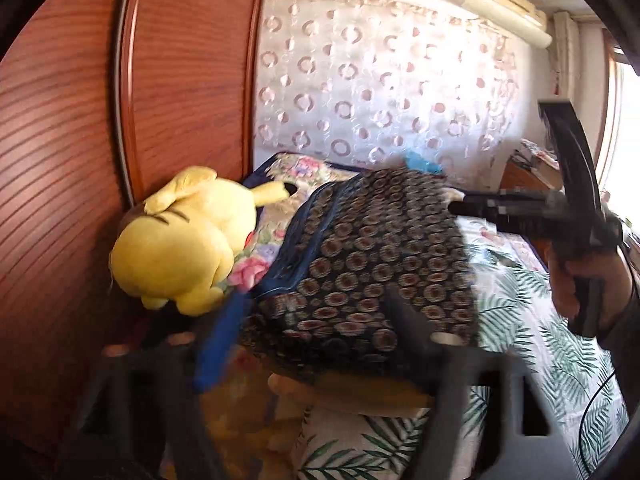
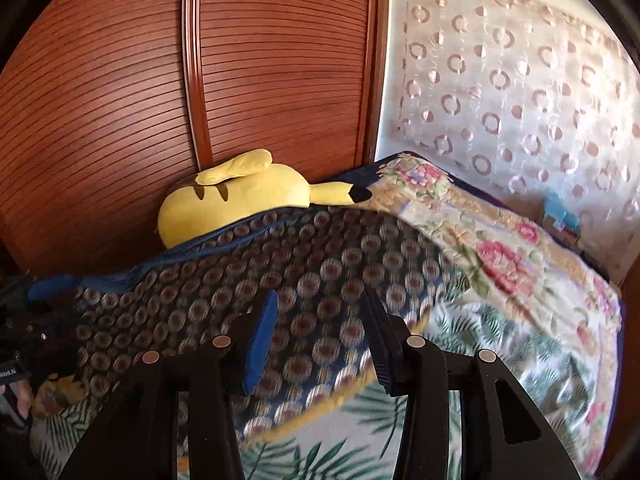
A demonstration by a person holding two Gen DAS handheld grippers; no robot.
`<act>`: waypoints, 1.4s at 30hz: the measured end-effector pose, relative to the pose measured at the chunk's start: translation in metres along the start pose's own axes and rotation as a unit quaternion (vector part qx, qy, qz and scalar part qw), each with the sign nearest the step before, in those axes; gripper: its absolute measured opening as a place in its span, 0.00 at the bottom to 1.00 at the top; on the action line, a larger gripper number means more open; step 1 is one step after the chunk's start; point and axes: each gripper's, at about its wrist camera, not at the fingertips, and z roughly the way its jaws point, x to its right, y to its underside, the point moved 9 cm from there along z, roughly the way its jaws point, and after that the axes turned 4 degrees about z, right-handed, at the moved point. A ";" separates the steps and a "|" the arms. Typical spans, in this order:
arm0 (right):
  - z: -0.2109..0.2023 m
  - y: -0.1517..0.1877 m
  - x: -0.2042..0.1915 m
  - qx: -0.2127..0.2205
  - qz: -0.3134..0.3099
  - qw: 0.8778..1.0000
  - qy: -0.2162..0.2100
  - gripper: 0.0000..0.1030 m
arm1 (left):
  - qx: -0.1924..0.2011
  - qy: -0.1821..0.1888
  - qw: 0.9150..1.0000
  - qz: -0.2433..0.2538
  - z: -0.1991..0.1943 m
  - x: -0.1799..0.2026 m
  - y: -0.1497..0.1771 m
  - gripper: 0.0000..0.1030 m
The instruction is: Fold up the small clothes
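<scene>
A small dark garment [image 1: 368, 256] with a round medallion print and a blue band hangs spread in the air above the bed; it also fills the middle of the right wrist view [image 2: 248, 276]. My left gripper [image 1: 316, 320] is blurred, its fingers on either side of the garment's lower edge, shut on it. My right gripper [image 2: 320, 332] has its jaws wide with the cloth between them; in the left wrist view its fingertips [image 1: 460, 204] reach the garment's upper right corner.
A yellow plush toy [image 1: 180, 240] lies against the wooden slatted wardrobe [image 2: 120, 100]. A floral blanket [image 2: 500, 248] and a leaf-print sheet [image 1: 540, 320] cover the bed. A circle-patterned curtain [image 1: 380, 92] hangs behind.
</scene>
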 end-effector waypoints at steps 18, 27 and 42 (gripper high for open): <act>-0.178 0.088 0.001 0.069 0.067 0.994 0.059 0.44 | 0.036 0.053 0.995 0.073 -0.056 0.111 0.004 0.86; -0.263 0.141 -0.003 0.098 0.122 0.979 0.130 0.68 | 0.054 0.096 0.989 0.103 -0.091 0.181 0.010 0.86; -0.361 0.183 -0.034 0.165 0.175 0.943 0.231 0.75 | 0.088 0.113 0.983 0.116 -0.151 0.233 -0.003 0.86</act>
